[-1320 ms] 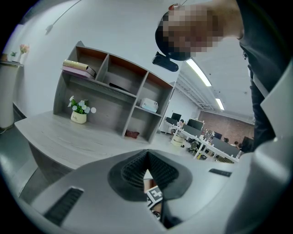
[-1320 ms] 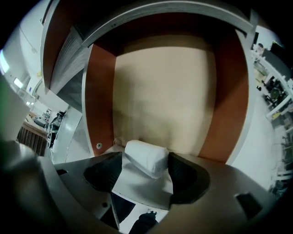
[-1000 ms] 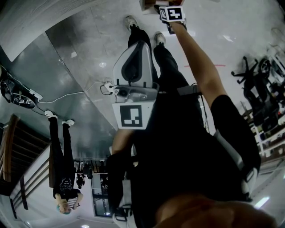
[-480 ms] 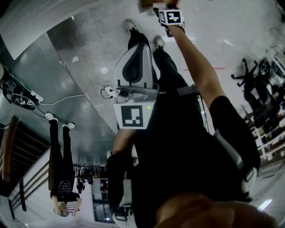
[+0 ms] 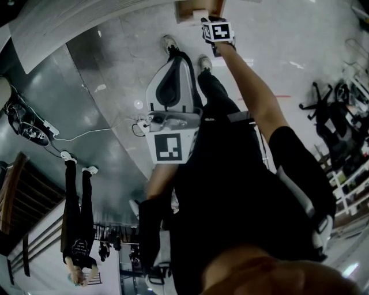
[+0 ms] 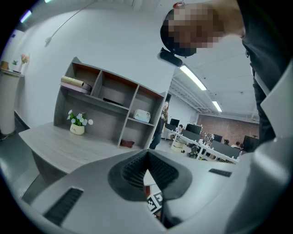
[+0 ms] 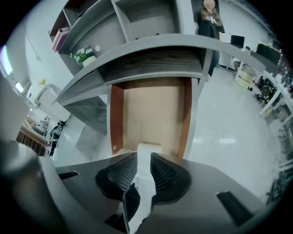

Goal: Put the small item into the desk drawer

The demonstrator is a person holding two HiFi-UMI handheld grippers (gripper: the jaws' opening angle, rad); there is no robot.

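Observation:
The desk drawer (image 7: 153,114) stands pulled out under the grey desk top (image 7: 151,45), and its tan floor shows bare. Its white front piece (image 7: 147,150) sits between the jaws of my right gripper (image 7: 144,157); the jaws are closing and the pads lie against both its faces. In the head view the right gripper (image 5: 218,31) is reached far forward to the drawer (image 5: 193,8). My left gripper (image 5: 183,57) is held back near the body, its jaws (image 6: 146,157) shut on nothing. No small item is visible.
A grey shelf unit (image 6: 110,105) with a potted plant (image 6: 77,123) stands on the desk. A person (image 5: 78,230) stands at the left on the floor, and cables (image 5: 23,127) lie nearby. Office chairs (image 5: 323,103) are at the right.
My right arm has stretched a little farther toward the drawer. The left gripper has stayed about where it was.

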